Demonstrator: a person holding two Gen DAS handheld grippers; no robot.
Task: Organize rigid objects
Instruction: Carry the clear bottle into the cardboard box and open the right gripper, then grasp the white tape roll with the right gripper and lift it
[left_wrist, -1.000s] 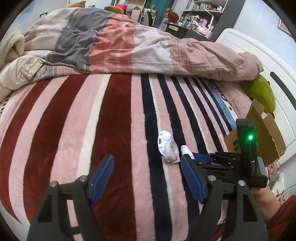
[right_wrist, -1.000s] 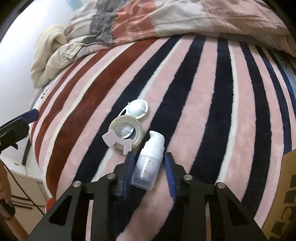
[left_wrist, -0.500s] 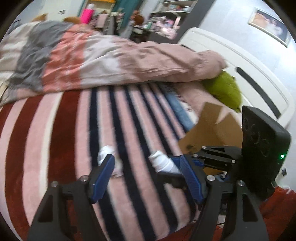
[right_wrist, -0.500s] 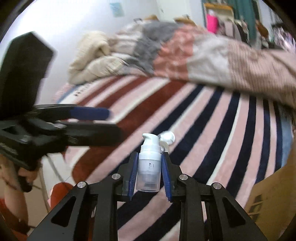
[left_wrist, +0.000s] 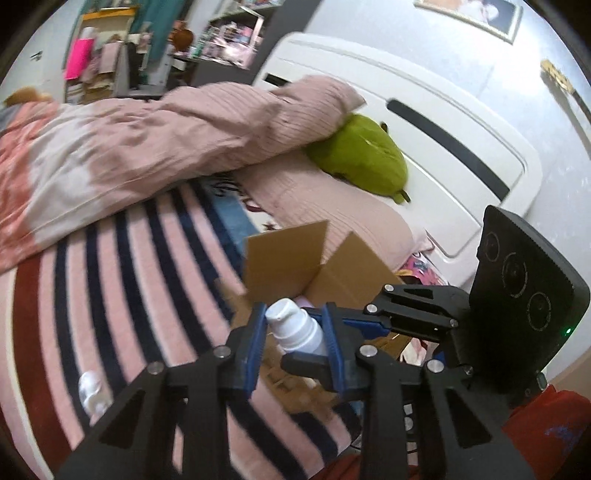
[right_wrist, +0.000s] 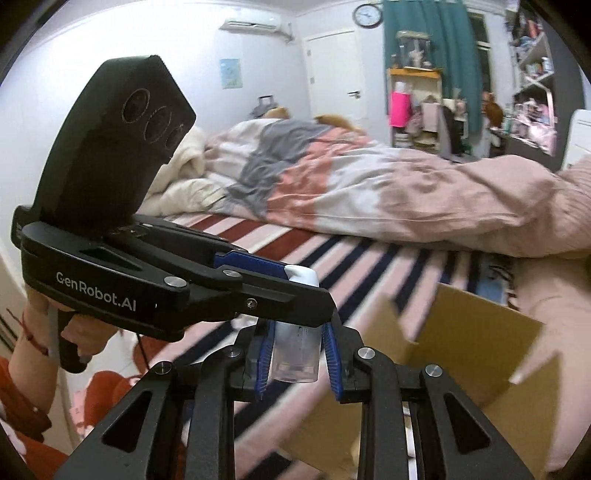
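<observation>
Bottle (right_wrist: 295, 354) is clamped at its base between the right gripper (right_wrist: 297, 363) pads, with the left gripper (left_wrist: 295, 345) pinching its white pump end from the opposite side. Box (right_wrist: 476, 354) sits open just ahead and right of the right gripper, on the striped blanket (left_wrist: 110, 295). 2nd white item (left_wrist: 92, 391) lies on the blanket left of the left gripper.

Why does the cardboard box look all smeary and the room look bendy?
Left wrist view: cardboard box edges smear from motion; the headboard curves from the fisheye lens. Right wrist view: box flaps blur too, while the pump bottle stays fairly sharp.
</observation>
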